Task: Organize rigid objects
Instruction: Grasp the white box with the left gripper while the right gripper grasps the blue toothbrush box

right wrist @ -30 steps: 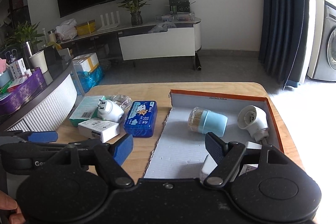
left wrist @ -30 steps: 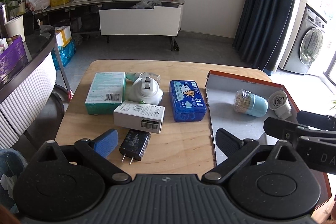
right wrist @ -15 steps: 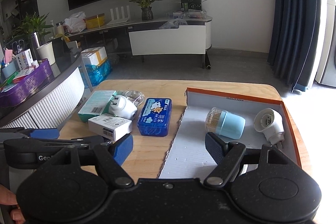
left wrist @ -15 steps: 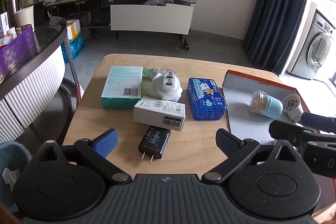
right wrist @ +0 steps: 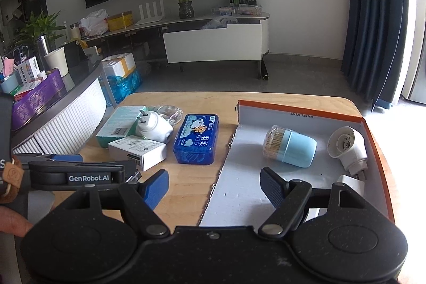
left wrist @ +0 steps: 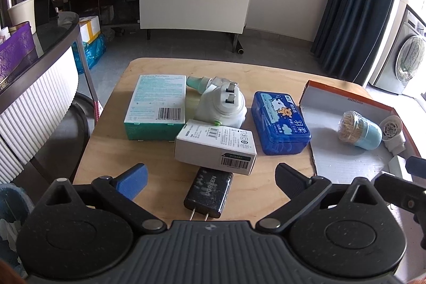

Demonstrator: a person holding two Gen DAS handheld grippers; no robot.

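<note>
The left gripper [left wrist: 210, 178] gapes over the black charger [left wrist: 209, 192], whose far end touches the white box [left wrist: 215, 149]. The right gripper [right wrist: 214, 184], also open, straddles the tray [right wrist: 300, 108] edge.

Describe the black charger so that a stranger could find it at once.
Start at the wooden table, left of the orange-rimmed box. At the near edge, just before the white carton, lies the black charger. It is the only black item, prongs toward the camera.
</note>
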